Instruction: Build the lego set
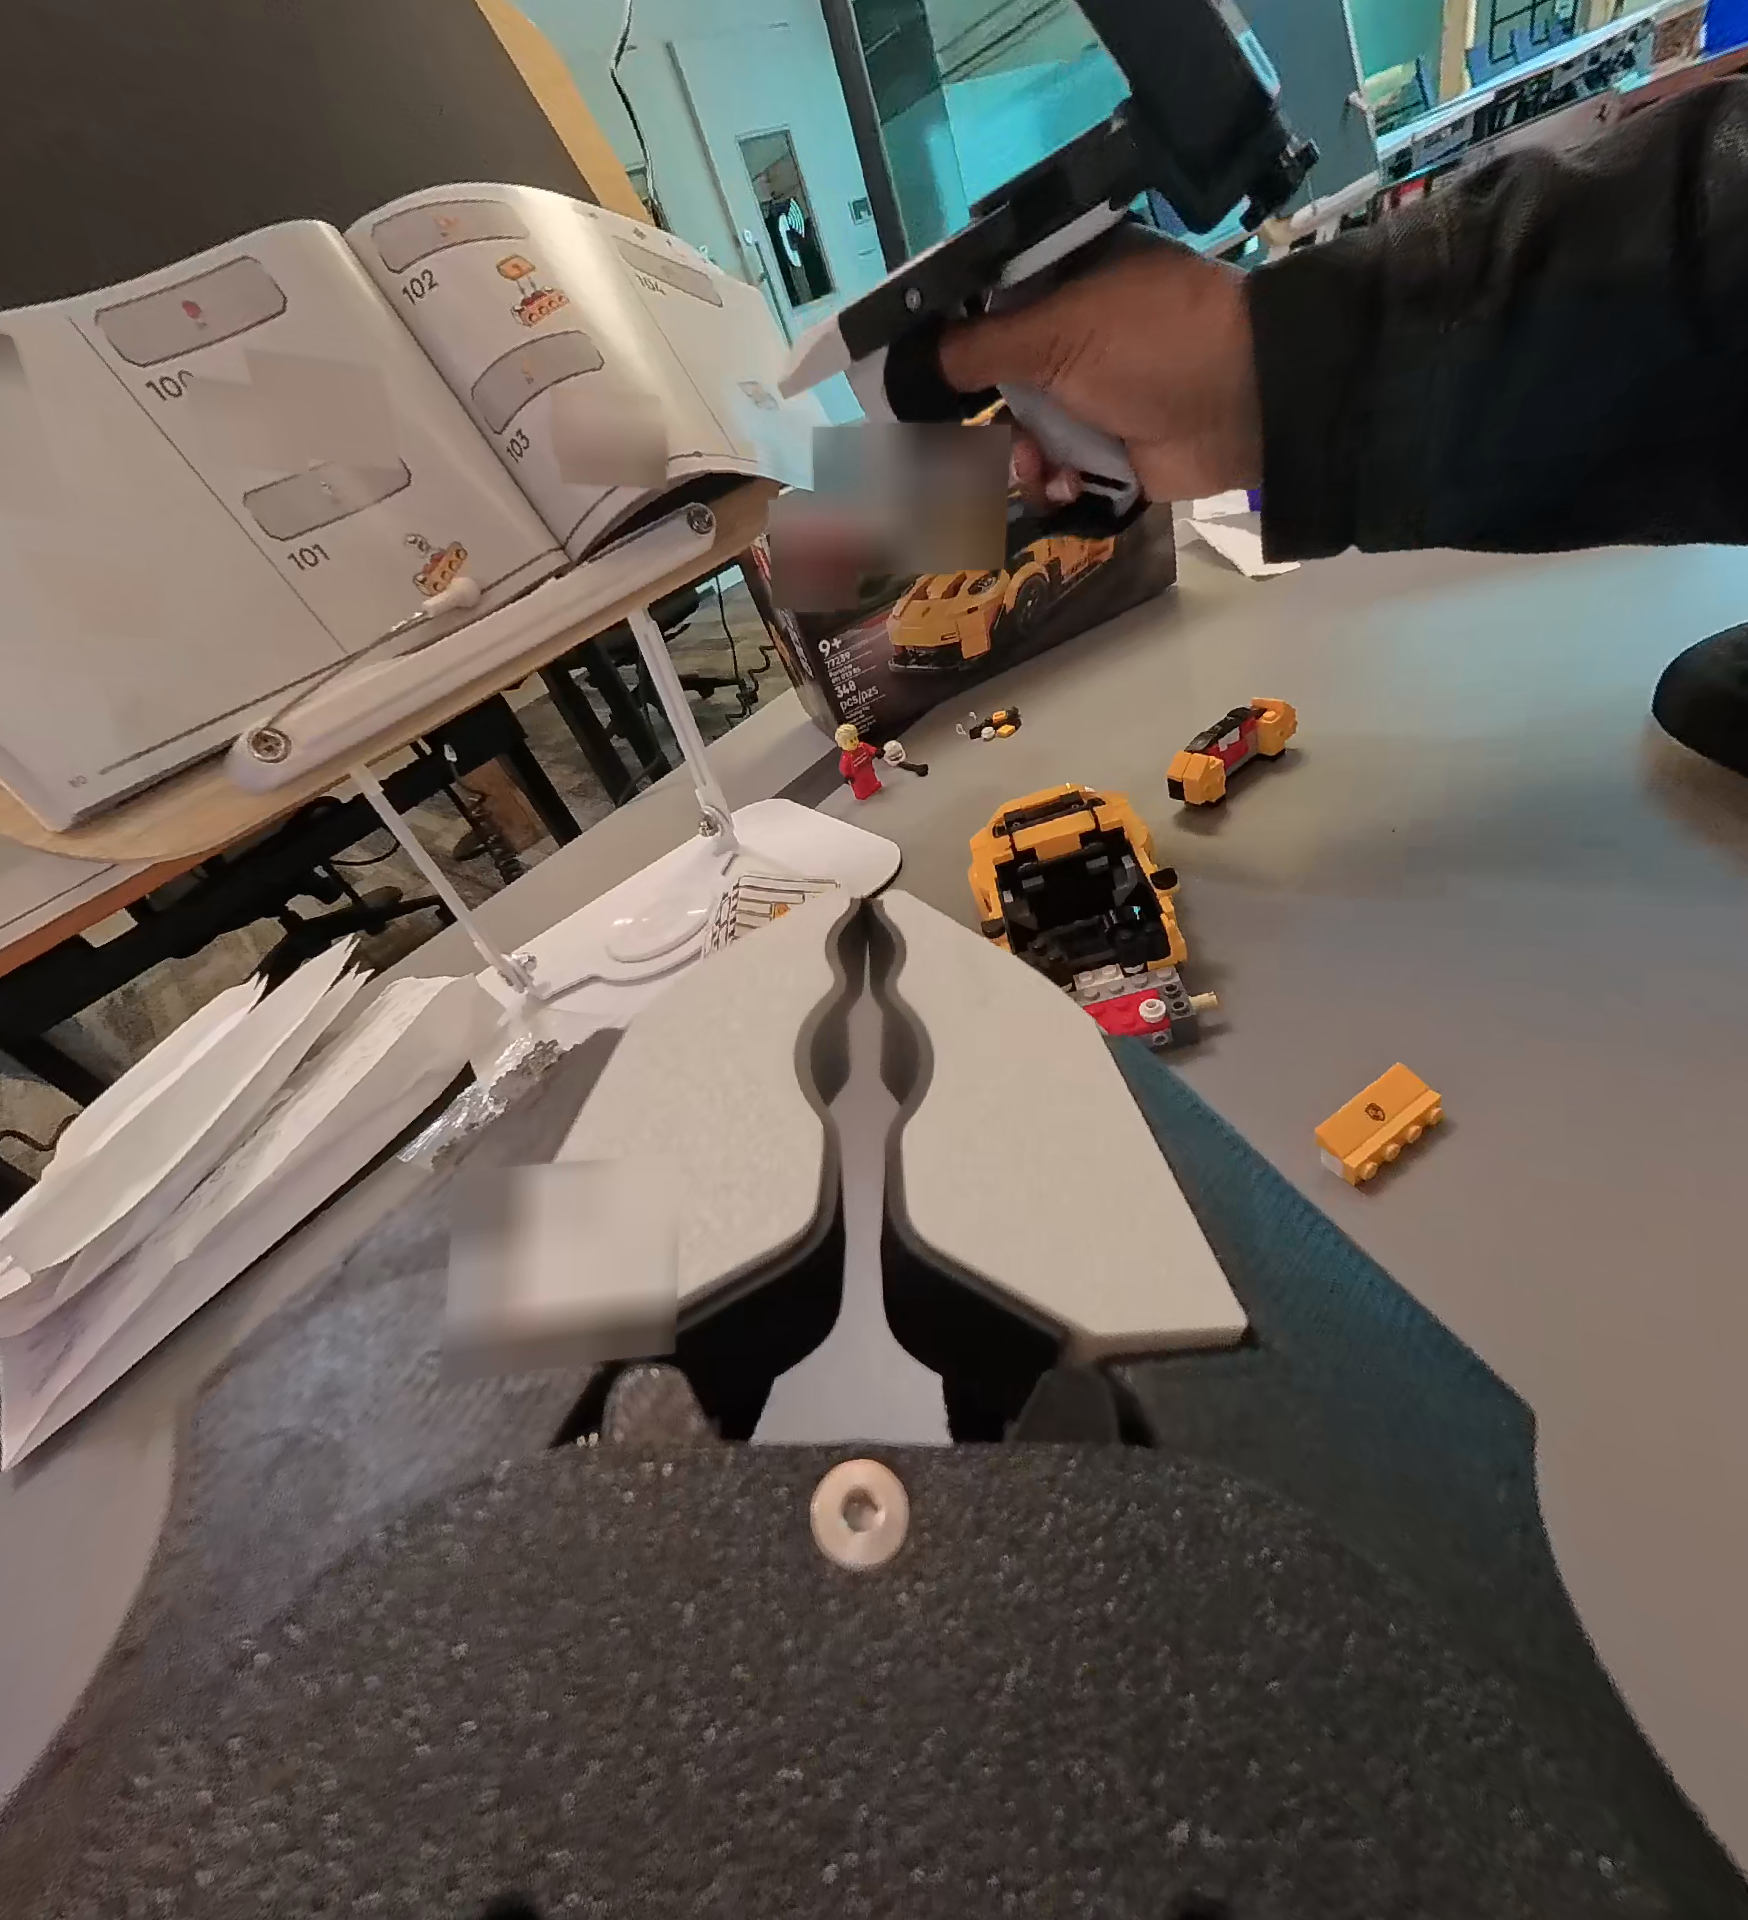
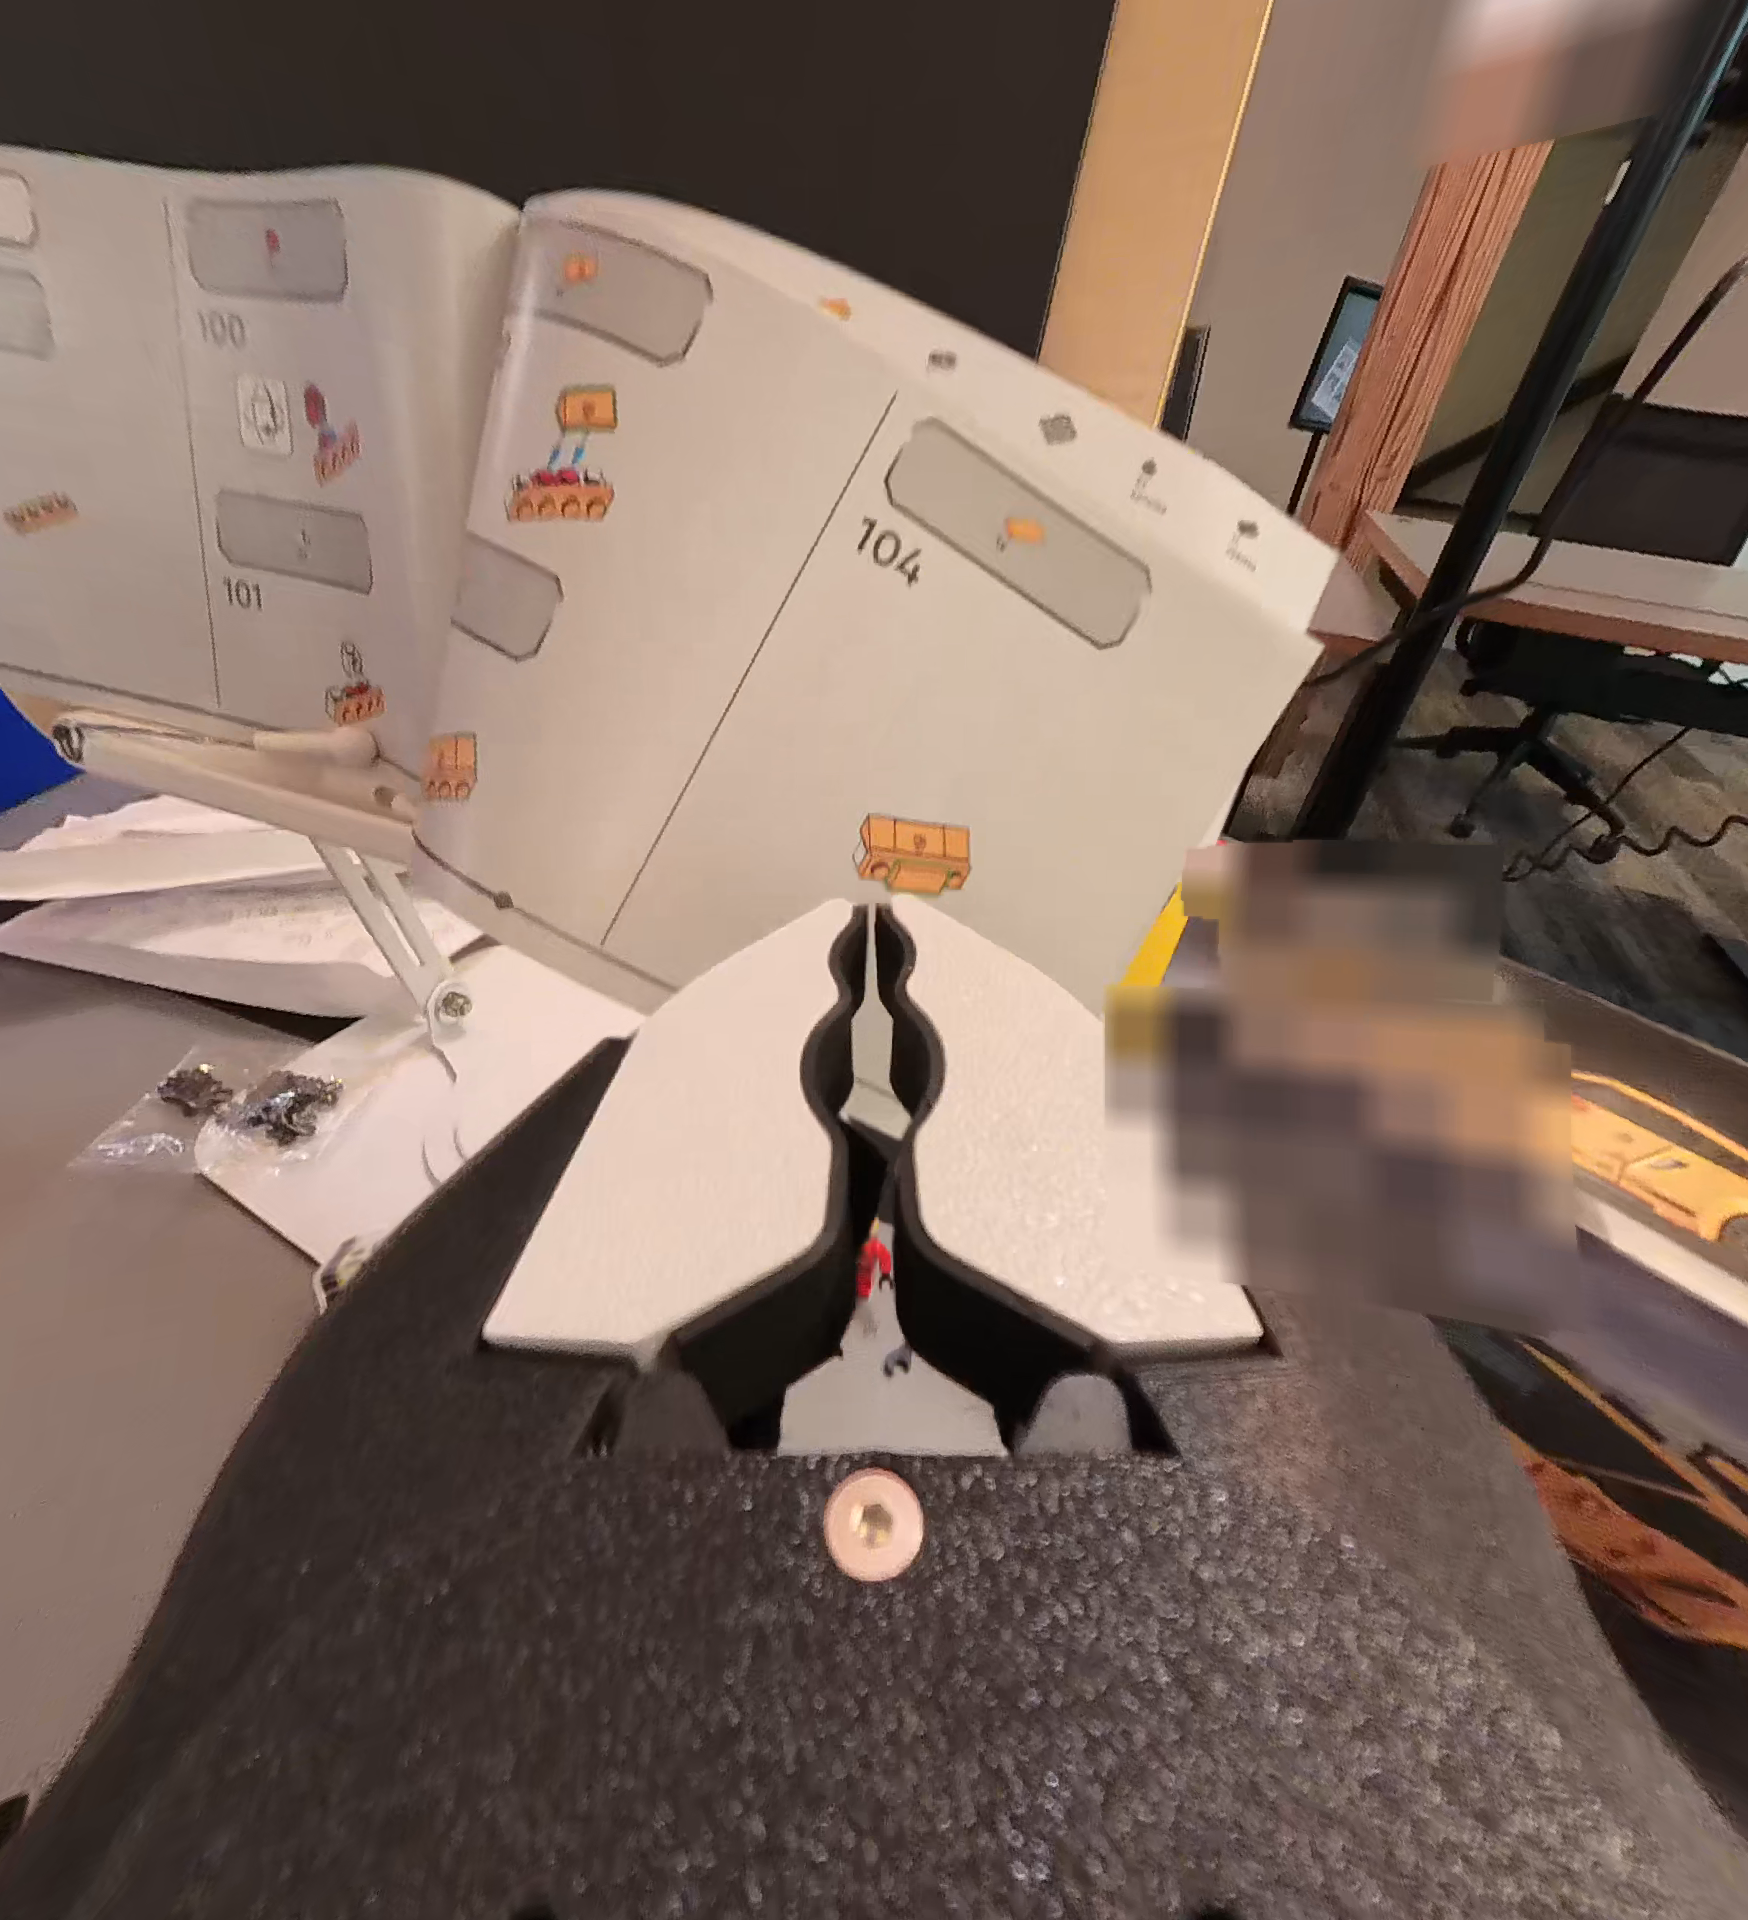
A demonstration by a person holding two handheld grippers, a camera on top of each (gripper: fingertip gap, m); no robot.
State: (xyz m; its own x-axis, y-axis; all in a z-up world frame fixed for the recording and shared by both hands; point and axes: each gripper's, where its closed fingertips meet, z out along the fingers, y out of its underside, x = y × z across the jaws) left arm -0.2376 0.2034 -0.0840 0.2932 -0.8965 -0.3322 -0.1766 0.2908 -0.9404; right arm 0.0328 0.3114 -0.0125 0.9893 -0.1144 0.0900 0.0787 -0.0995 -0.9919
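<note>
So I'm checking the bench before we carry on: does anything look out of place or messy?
Mostly tidy. The torn paper bags lie crumpled beside the booklet stand, and the yellow car sits unfinished, its red and grey end exposed.

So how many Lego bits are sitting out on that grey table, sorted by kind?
Partly built yellow car body: 1
Small yellow, red and black assembly: 1
Loose yellow brick piece: 1
Red minifigure: 1
Tiny cluster of small parts: 1
Total: 5
</note>
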